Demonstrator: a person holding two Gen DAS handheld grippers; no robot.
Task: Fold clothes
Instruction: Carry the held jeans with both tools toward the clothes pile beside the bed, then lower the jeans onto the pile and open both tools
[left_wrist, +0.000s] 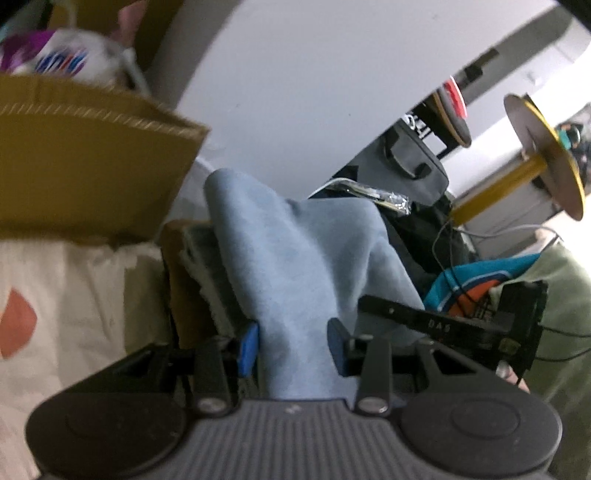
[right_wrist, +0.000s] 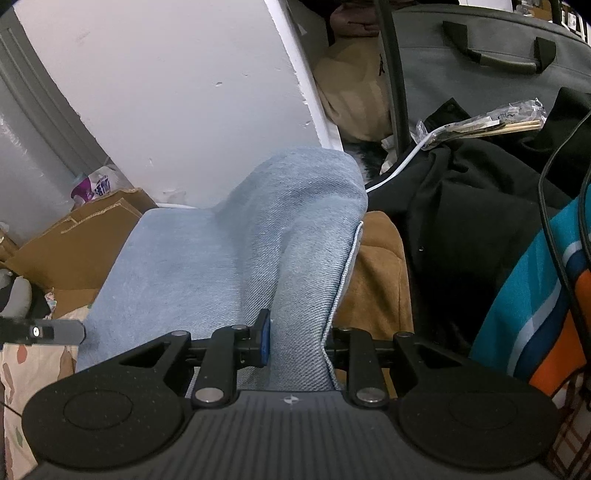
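Note:
A light blue denim garment (left_wrist: 291, 251) runs between the blue pads of my left gripper (left_wrist: 293, 345), which is shut on it. The same blue garment (right_wrist: 258, 229) fills the middle of the right wrist view and passes between the fingers of my right gripper (right_wrist: 295, 341), which is shut on a fold of it; only the left blue pad (right_wrist: 263, 338) shows, the right one is hidden by cloth. The garment hangs stretched between both grippers, above a brown garment (right_wrist: 376, 280).
A cardboard box (left_wrist: 85, 162) stands at the left. A black garment (right_wrist: 461, 206), a grey bag (right_wrist: 491, 81), a teal and orange cloth (right_wrist: 535, 306) and a white cable (right_wrist: 399, 166) lie at the right. A white wall (right_wrist: 177, 85) is behind. A patterned sheet (left_wrist: 74, 306) lies below.

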